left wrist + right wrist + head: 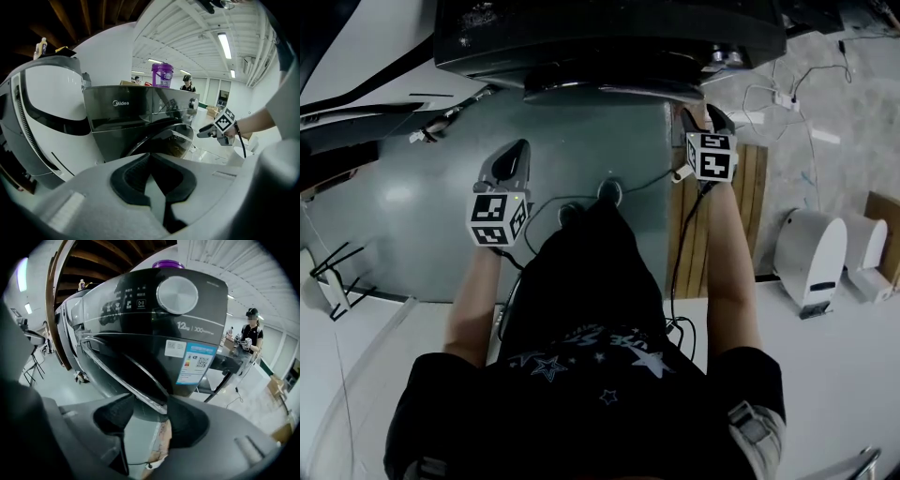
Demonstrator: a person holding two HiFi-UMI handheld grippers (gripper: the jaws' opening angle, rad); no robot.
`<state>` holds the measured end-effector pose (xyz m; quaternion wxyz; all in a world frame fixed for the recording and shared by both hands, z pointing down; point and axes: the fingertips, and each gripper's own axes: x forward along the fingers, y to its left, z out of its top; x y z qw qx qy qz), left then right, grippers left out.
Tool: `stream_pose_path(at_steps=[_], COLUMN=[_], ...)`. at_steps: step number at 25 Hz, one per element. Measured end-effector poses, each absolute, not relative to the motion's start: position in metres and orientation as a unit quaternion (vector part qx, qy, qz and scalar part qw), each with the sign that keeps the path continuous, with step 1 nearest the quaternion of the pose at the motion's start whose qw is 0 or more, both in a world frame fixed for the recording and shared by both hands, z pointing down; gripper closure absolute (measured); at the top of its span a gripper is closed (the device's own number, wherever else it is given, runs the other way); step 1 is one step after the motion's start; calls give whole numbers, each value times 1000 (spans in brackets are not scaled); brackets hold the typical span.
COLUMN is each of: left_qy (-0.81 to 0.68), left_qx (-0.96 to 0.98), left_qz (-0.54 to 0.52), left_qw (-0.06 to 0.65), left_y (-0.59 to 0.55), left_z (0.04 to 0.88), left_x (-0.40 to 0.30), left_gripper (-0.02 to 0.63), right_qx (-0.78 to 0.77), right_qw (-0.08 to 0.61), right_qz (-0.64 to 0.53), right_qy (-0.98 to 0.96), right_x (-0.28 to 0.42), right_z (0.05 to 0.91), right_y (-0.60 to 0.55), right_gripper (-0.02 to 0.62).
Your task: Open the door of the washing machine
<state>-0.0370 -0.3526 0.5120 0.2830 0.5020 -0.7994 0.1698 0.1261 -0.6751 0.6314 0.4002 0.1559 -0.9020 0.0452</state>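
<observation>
Bulging from the front of the dark washing machine (pixel 140 319), the round door (pixel 140 380) has its rim running straight into the right gripper (pixel 146 409). The jaws stand on either side of that rim and seem pressed onto it. Holding the edge farthest from the hinge probably gives the pull the most leverage. From the left gripper view the door looks slightly off the drum, though how far is hard to tell.

The left gripper (pixel 151 161) hangs back from the machine front, well apart from the door. Its jaw tips are together on nothing, likely kept clear of the door's swing. A purple container (pixel 162 75) stands on the machine's top.
</observation>
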Motion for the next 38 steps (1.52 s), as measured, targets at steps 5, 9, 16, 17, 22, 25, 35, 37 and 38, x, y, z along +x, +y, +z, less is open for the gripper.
stream_pose_path(at_steps=[5,9,16,17,22,25,35,37,38], left_qy=[-805,-807,-792,-786,-747,-728,-637,-612,-599], left_qx=[491,487,507,513,565,592,684,707,717], left_qz=[166,172,175,174,185,189,215,222,225], left_qw=[290,287,293,296,298,289,284,278,275], left_y=[-339,-333,-341,-344,-358,-359,-341,-336,-334], left_z=[520,524,545,550,559,561,580,582,583], left_x=[-47,-60,-68,-67,-66,-72,-95,-95,-95], left_gripper=[595,595,595,595,595,595,595,595,595], right_qx=[129,128,121,122,149,173,277,302,314], right_qw=[418,421,424,429,446,456,504,510,511], right_qz=[-9,-31,-81,-88,-79,-71,-13,1,8], right_qy=[-899,-897,-894,-890,-879,-870,-818,-806,-800], right_x=[105,97,94,93,105,118,174,187,194], right_z=[648,657,664,665,663,662,666,667,668], right_y=[-685,-691,-692,-691,-685,-677,-613,-594,-584], right_gripper=[368,368,385,390,388,387,387,387,387])
